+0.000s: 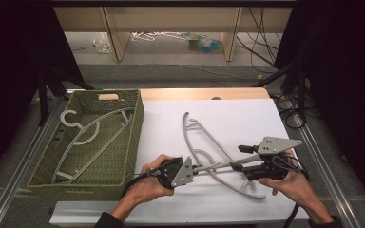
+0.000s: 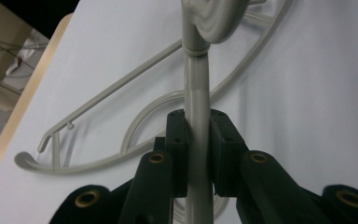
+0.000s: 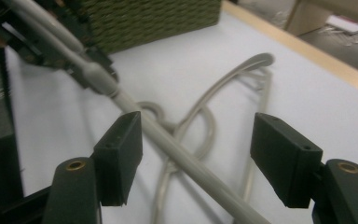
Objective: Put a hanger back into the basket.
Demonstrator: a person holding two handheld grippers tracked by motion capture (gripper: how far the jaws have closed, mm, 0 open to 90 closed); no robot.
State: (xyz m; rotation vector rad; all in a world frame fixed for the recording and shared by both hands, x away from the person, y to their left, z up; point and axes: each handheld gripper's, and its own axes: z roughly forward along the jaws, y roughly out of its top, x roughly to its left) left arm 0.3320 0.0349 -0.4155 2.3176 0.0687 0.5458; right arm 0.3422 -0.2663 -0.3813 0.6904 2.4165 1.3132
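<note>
The left gripper [image 1: 196, 167] is sitting low near the front edge of the tabletop [image 1: 247, 118], a little left of its middle, and its 2 black jaws are clamping narrow on the straight grey bar of a hanger [image 1: 218, 165]. In the left gripper view the pads [image 2: 179, 140] are pressing on both sides of that bar, which is running straight up between them to a rounded joint. The right gripper [image 1: 237, 158] is sitting toward the front right corner, with its grey plate on top. Its jaws are standing wide. In the right gripper view the bar [image 3: 177, 154] is passing slantwise between the pads [image 3: 121, 149], lying close by the near one on the left; whether it is touching that pad I cannot tell, and the other pad is standing well clear of it.

This hanger is being held by its bar between the 2 grippers, while a second grey hanger [image 1: 204, 142] is lying flat on the white surface under and behind it, its curved arm reaching toward the middle of the tabletop. The 2 are crossing each other in the high view.

A woven green basket [image 1: 135, 118] is standing along the left edge of the tabletop, holding 1 more grey hanger [image 1: 88, 137] inside.
</note>
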